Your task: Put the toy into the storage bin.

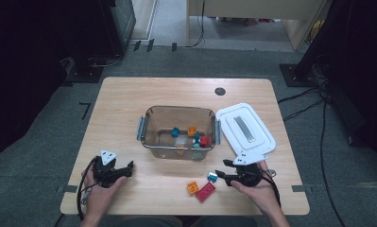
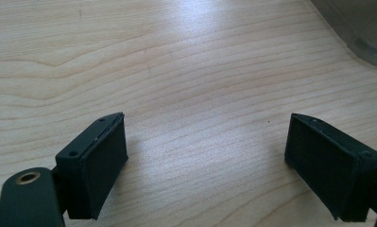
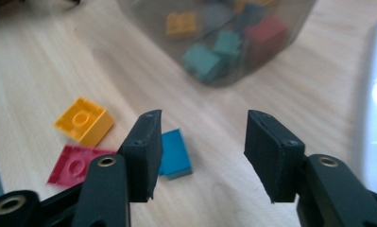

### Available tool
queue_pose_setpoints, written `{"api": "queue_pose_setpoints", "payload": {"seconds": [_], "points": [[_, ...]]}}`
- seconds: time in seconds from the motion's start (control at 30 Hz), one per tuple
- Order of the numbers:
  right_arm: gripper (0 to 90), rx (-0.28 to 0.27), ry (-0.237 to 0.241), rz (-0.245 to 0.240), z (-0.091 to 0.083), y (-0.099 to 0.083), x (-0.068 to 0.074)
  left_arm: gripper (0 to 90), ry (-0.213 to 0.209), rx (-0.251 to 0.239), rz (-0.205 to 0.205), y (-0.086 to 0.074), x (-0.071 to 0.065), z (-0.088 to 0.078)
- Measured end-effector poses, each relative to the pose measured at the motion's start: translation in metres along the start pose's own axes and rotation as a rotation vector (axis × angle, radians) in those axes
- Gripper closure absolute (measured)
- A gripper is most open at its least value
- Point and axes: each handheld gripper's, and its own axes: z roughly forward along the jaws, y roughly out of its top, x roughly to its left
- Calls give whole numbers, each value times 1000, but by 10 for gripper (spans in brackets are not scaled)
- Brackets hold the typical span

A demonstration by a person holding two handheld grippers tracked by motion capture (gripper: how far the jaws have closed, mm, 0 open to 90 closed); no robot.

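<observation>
The blue brick [image 3: 175, 154] is lying flat on the bench [image 1: 124, 101] near its front edge, just beside the inner face of one jaw of the right gripper [image 3: 200, 151], whose jaws are standing partly apart with nothing pressed between them (the brick is sitting off to one side, not in the gap). An orange brick [image 3: 84, 120] and a flat red brick [image 3: 75, 165] are lying close by, the two touching in the high view. Behind them the clear plastic container [image 1: 148, 125] is holding a loose heap of teal, orange and red bricks, its white lid [image 1: 245, 127] resting on the bench at its right side. The right hand [image 1: 257, 189] is holding its gripper low and pointing leftward; the left gripper [image 2: 205, 156] is hovering over bare wood, jaws wide apart and empty. Grey carpet and trailing cables are surrounding the bench.
</observation>
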Motion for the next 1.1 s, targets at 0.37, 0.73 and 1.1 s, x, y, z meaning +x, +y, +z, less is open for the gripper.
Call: {"api": "queue_pose_setpoints", "payload": {"seconds": [0.37,0.73,1.1], "points": [[561,105,24,-73,23,-10,10,132,0,0,0,0,0,0],[625,150,1,-118,33,-14,12,132,0,0,0,0,0,0],[679,139,-28,-85,28,-13,4,132,0,0,0,0,0,0]]}}
